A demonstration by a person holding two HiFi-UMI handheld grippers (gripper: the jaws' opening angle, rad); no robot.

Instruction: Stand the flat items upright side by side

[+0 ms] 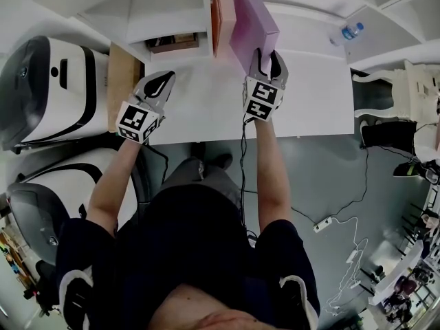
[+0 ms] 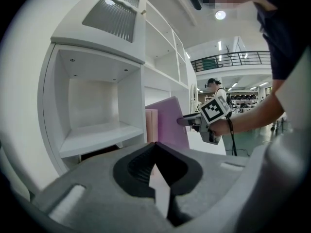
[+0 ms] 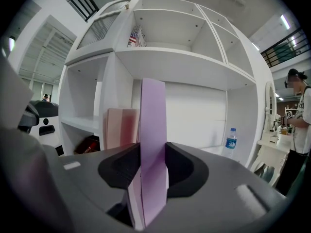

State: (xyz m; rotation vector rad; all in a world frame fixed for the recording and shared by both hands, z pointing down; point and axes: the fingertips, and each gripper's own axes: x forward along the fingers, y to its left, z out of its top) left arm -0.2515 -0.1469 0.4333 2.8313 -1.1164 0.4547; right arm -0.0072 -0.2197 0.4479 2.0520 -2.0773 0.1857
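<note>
Head view: the right gripper (image 1: 267, 57) clamps the purple box (image 1: 251, 23) by its near edge. The box is upright, its long axis running away from the person, just right of the standing pink box (image 1: 217, 12).
Left gripper view: the left gripper (image 2: 156, 169) is closed on nothing, farther left of the pink box.
Right gripper view: the 2 boxes look close but apart, so the coming move is probably leftward.

White shelf unit (image 1: 172, 9), white tabletop (image 1: 206, 108), lilac flat box (image 1: 253, 26), peach-pink flat box (image 1: 217, 9). Black-and-white square markers on grey left gripper (image 1: 163, 82) and grey right gripper (image 1: 268, 55). Blue label on clear water bottle (image 1: 350, 31). Grey floor (image 1: 330, 170).
</note>
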